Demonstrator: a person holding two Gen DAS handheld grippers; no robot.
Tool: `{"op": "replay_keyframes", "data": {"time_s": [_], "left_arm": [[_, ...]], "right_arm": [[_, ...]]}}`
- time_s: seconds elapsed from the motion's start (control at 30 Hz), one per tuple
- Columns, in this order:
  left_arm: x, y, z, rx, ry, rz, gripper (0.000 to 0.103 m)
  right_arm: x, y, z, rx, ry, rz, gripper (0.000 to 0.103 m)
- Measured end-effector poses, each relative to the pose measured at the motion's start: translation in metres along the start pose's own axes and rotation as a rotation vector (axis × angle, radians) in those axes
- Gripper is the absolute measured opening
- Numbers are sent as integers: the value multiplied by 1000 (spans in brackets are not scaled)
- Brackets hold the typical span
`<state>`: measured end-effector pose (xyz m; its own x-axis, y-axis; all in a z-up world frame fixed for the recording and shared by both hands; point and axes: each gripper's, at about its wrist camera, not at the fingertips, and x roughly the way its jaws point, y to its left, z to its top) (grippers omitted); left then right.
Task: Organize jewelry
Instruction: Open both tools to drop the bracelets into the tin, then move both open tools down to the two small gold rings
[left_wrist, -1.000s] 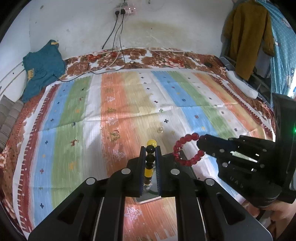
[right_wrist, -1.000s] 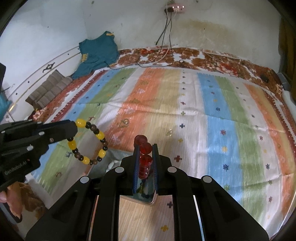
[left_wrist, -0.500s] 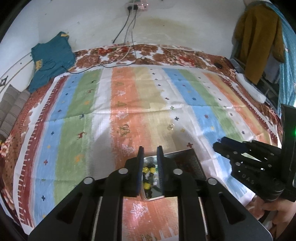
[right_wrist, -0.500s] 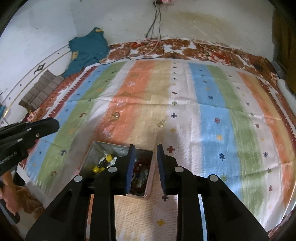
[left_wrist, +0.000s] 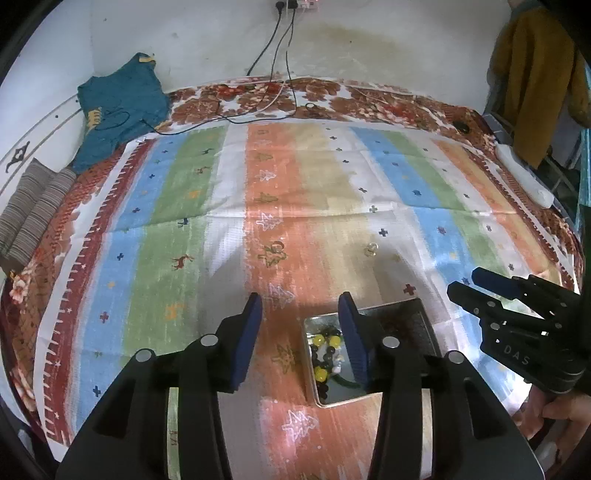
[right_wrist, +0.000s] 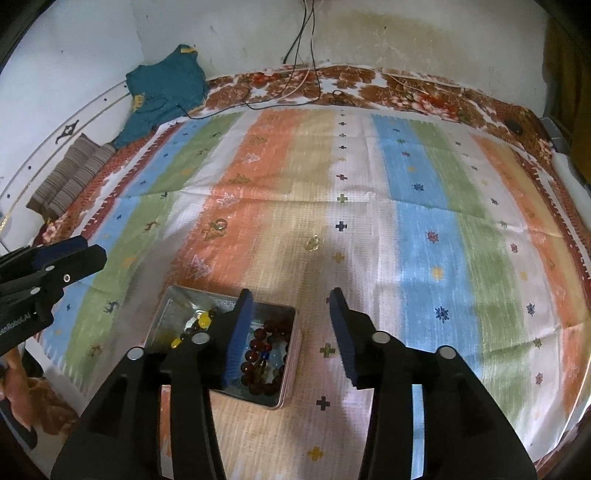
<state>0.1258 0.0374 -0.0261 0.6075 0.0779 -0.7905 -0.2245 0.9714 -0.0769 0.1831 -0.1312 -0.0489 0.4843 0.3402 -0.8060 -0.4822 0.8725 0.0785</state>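
Left gripper (left_wrist: 300, 312): pitched steeply down over the near edge of the striped bedspread (left_wrist: 184, 229); its jaws have just been opening and stand apart with nothing between them but cloth and a corner of the tin.
Right gripper (right_wrist: 291, 306): pitched down at much the same angle beside the left one; its jaws have also just been opening and stand apart, holding nothing.
Hands: a few fingers (left_wrist: 554, 410) of the right hand show under the right gripper's body at the lower right of the left view; part of the left hand (right_wrist: 16, 387) shows at the lower left edge of the right view.
Metal tin (right_wrist: 173, 306): open, lying on the bedspread near its near edge, below and between the two grippers.
Yellow-and-dark bead bracelet (left_wrist: 325, 350): inside the tin, on its left side, just left of the left gripper's right finger and partly hidden by it.
Red bead bracelet (right_wrist: 264, 354): inside the tin, on its right side, just right of the right gripper's left finger.
Small rings: one ring (right_wrist: 314, 242) and another ring (right_wrist: 220, 226) lie loose on the bedspread, farther from the near edge than the tin and well apart from both grippers.
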Motion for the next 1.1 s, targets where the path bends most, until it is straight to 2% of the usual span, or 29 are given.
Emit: {"op": "replay_keyframes", "data": {"time_s": [0.23,0.47,0.53,1.1], "left_arm": [[9,5,8,-14,4,17,50],[21,2,16,8,20,26,56],[25,4,17,7,23,36,60],[72,13,35,6,96,80,60]], "right_arm": [[8,0,6,-5,13,-6,52],[15,-1,14,-9,26,-11,55],[19,-1,18,-3,29,-9,56],[54,-7,35,9,84,-10,57]]}}
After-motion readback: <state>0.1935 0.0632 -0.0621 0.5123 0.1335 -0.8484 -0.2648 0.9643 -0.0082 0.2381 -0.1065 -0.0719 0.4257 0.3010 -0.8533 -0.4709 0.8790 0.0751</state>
